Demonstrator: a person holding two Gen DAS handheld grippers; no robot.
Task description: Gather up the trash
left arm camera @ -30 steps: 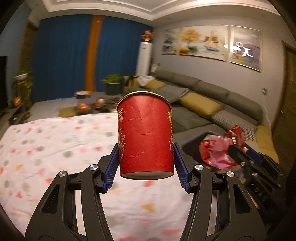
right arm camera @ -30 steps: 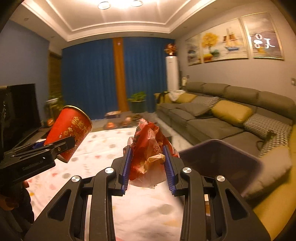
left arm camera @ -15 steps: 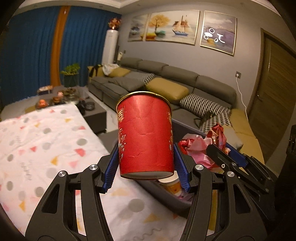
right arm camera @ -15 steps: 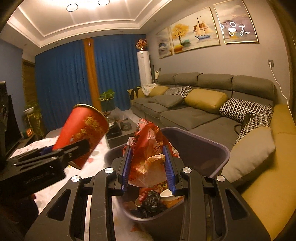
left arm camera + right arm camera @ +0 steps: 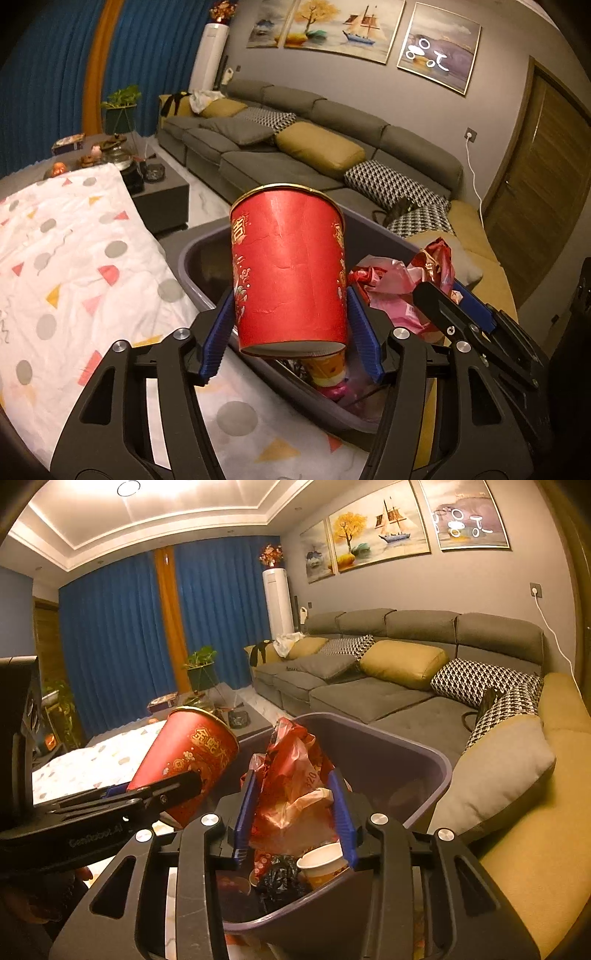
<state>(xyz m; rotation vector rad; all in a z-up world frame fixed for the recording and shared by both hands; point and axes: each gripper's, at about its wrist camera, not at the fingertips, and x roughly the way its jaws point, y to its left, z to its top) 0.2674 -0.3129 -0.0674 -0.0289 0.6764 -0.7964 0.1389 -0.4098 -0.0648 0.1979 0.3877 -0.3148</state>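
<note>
Trash filled both grippers: the left gripper (image 5: 290, 332) had its jaws clamped on the lower sides of a red paper cup (image 5: 290, 266), held upright over the near rim of the purple bin (image 5: 192, 273). Just beside it, the right gripper (image 5: 293, 814) pinched a crumpled red-and-pink plastic bag (image 5: 295, 786) above the bin's opening. Inside the bin lay a small paper cup (image 5: 321, 862) and dark wrappers (image 5: 277, 884). Left of the bin spread the white patterned cloth (image 5: 74, 280) over the surface; beyond stood the grey sofa (image 5: 388, 686).
</note>
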